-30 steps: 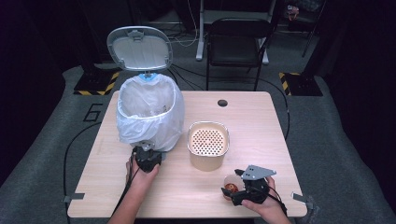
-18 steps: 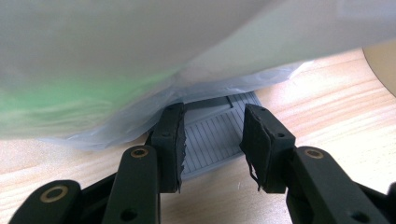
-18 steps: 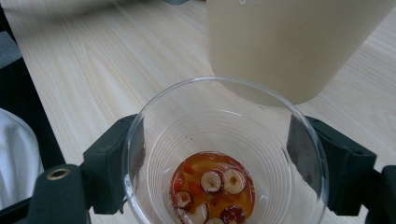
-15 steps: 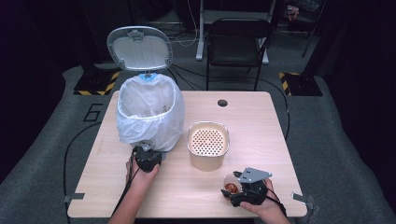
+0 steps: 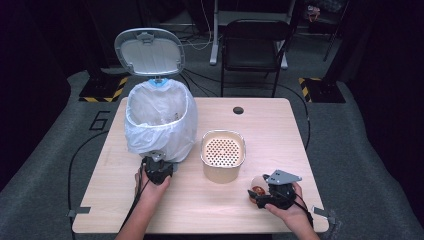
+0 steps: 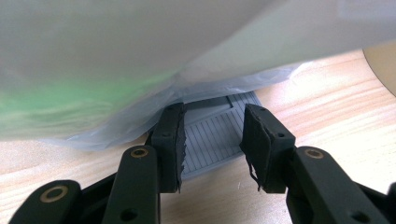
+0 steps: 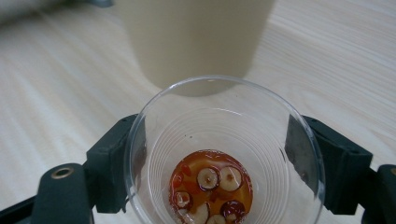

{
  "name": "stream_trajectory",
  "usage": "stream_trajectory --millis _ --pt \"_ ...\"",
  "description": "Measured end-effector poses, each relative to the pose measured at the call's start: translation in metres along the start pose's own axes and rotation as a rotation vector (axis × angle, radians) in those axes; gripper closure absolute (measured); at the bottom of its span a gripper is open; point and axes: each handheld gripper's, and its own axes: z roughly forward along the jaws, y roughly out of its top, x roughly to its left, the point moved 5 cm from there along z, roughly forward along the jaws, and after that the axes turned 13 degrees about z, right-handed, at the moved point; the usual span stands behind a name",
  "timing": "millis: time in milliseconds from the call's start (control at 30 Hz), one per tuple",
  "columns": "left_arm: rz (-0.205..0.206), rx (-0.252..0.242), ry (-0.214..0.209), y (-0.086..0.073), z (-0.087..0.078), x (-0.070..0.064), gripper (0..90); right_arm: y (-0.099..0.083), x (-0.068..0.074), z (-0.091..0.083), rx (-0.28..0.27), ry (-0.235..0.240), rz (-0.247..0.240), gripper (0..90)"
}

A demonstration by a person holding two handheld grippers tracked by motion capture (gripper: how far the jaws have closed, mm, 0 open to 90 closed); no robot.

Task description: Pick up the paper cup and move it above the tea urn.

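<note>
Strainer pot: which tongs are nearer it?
Right. The right tongs, holding a cup, sit just below-right of the pot; the left tongs are farther, by the bin.

Two hands at the near edge of the worktop (image 5: 210, 210), each holding a claw.

The left hand (image 5: 150, 186) comes in from the near edge with its forearm angled slightly right, holding the left claw (image 5: 158, 169) pointed toward the far edge; in the left gripper view its jaws stand apart, low over the worktop, with nothing between them. The right hand (image 5: 287, 212) sits near the near right corner, its right claw (image 5: 256, 192) pointed left with the grey plate on top; in the right gripper view its jaws press both sides of a clear cup (image 7: 224, 158).
</note>
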Motion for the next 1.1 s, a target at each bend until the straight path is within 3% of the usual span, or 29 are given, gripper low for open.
stream_trajectory --millis 233,300,533,867,1100 --pt "0.0 0.0 0.001 0.0 0.0 0.0 59.0 0.004 -0.024 -0.002 -0.011 -0.072 0.039 20.5" --pt "0.0 -0.001 0.001 0.0 0.0 0.0 59.0 0.006 -0.035 -0.004 -0.024 -0.106 0.075 20.5" --pt "0.0 -0.002 0.001 0.0 0.0 0.0 59.0 0.006 -0.051 -0.007 -0.043 -0.16 0.13 19.3" --pt "-0.001 -0.002 0.002 0.0 0.0 0.0 59.0 0.006 -0.055 -0.007 -0.055 -0.148 0.151 13.5" --pt "0.0 0.002 0.001 0.0 0.0 0.0 59.0 0.02 -0.051 -0.02 -0.105 -0.138 0.155 14.2"
